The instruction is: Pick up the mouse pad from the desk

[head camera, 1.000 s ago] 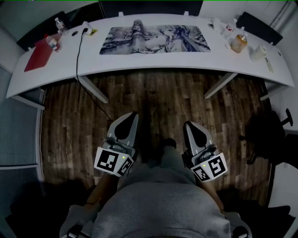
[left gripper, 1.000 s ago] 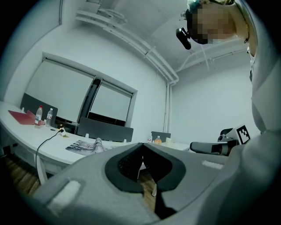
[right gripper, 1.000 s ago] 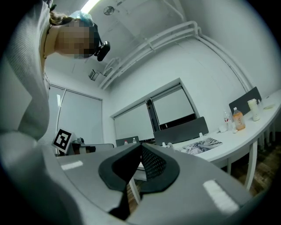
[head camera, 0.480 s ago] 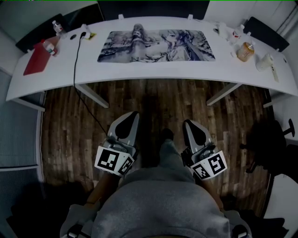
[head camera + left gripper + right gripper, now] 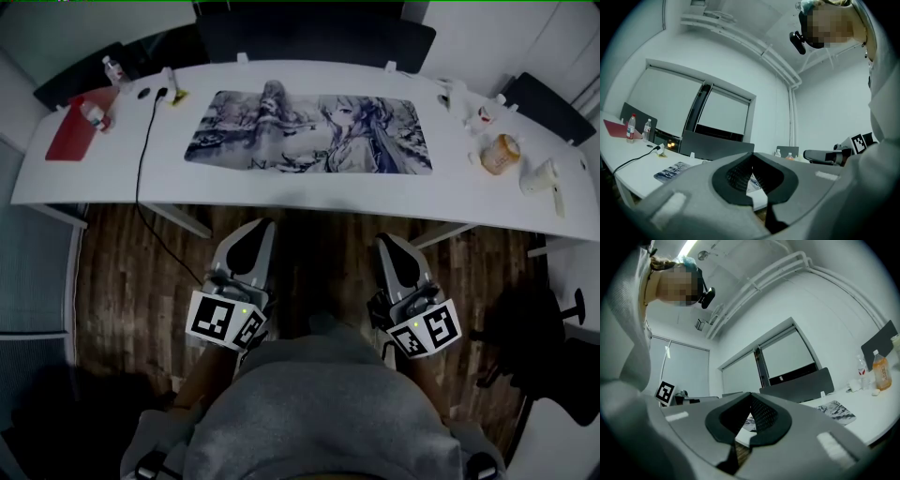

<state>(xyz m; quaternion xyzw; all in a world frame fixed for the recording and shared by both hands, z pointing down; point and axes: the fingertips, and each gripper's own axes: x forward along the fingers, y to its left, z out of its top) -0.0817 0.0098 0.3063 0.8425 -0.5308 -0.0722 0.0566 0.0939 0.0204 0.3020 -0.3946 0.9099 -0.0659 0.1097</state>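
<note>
The mouse pad [image 5: 309,131], a long mat printed with a grey-blue anime picture, lies flat across the middle of the white desk [image 5: 281,192]. Both grippers are held level in front of the desk's near edge, short of the pad and touching nothing. My left gripper [image 5: 263,225] is shut and empty, below the pad's left half. Below the pad's right half, my right gripper [image 5: 386,242] is also shut and empty. The left gripper view shows the pad's [image 5: 670,171] end beyond the closed left gripper [image 5: 751,157]. In the right gripper view the pad [image 5: 836,411] lies past the closed right gripper [image 5: 751,397].
A red folder [image 5: 70,131] and bottles [image 5: 112,70] sit at the desk's left end, where a black cable [image 5: 141,178] drops to the wooden floor. An orange jar [image 5: 497,153] and a white cup [image 5: 544,178] stand at the right. Dark chairs [image 5: 553,108] stand behind the desk.
The desk has come closer and lower in the head view. Both grippers moved forward up to its near edge, still shut.
</note>
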